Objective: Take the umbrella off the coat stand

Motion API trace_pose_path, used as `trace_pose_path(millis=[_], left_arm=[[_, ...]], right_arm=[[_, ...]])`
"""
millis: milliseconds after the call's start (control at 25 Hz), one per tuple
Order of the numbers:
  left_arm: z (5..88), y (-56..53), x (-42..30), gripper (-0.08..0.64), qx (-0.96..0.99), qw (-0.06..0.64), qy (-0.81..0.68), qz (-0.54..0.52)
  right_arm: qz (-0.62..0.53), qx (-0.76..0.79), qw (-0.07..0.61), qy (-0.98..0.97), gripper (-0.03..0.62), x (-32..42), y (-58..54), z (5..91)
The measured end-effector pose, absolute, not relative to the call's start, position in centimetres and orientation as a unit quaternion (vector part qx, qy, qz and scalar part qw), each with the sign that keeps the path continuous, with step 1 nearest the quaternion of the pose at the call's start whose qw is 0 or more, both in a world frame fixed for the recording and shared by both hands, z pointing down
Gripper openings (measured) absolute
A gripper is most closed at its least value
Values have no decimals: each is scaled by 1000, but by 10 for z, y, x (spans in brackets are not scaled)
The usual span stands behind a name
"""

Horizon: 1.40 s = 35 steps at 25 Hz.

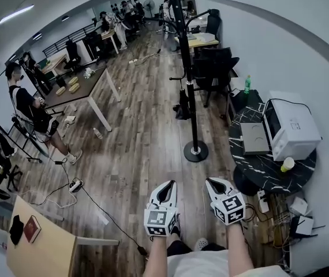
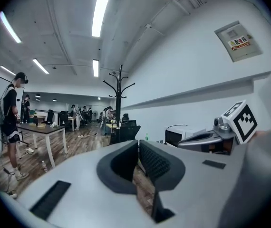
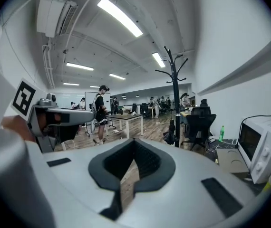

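Note:
A tall black coat stand (image 1: pixel 189 85) rises from a round base on the wood floor ahead of me; it also shows as the coat stand (image 2: pixel 120 96) and the coat stand (image 3: pixel 175 94) in the two gripper views. A dark folded umbrella (image 1: pixel 183 105) hangs low on its pole, and the umbrella (image 3: pixel 171 132) is small in the right gripper view. My left gripper (image 1: pixel 169 184) and right gripper (image 1: pixel 213 182) are held side by side well short of the base. Both are shut and hold nothing.
A black round table (image 1: pixel 251 166) at the right carries a white microwave (image 1: pixel 291 128) and a yellow cup (image 1: pixel 287 164). A black chair (image 1: pixel 213 68) stands behind the stand. A white table (image 1: pixel 92 88), a person (image 1: pixel 29 105) and a floor cable (image 1: pixel 75 184) are to the left.

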<state>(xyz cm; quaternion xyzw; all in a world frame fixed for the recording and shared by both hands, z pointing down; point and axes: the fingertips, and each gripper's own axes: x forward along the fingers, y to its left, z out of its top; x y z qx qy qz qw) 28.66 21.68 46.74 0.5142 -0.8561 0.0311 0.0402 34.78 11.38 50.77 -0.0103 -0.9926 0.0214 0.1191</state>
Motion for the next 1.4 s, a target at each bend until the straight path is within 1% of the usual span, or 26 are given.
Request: trace_pose_path(millis=[160, 200, 280, 360, 440, 560, 680, 880, 1200, 1400], left_arm=[[464, 216, 270, 26, 520, 43, -853, 24], [463, 215, 266, 28, 521, 44, -852, 23], [463, 212, 255, 67, 525, 46, -850, 23], [464, 208, 245, 102, 530, 50, -846, 26], [464, 204, 234, 120, 536, 54, -842, 26], [466, 195, 213, 152, 543, 60, -837, 29], [465, 186, 187, 172, 549, 61, -833, 34], [459, 176, 134, 173, 555, 58, -829, 35], [461, 155, 45, 173, 567, 58, -821, 29], [466, 143, -1, 173, 576, 64, -815, 23]], right_arm=[[28, -24, 127, -991, 13, 334, 115, 512], [24, -34, 135, -990, 31, 330, 117, 515], [22, -48, 146, -988, 93, 320, 121, 520], [27, -50, 148, -987, 111, 310, 121, 520], [40, -49, 141, -988, 139, 298, 119, 517], [64, -46, 129, -988, 143, 278, 110, 514], [75, -38, 130, -988, 149, 254, 101, 516], [84, -34, 130, -987, 150, 207, 92, 515], [66, -12, 144, -987, 149, 126, 68, 517], [19, 19, 171, -985, 149, 81, 52, 519]])
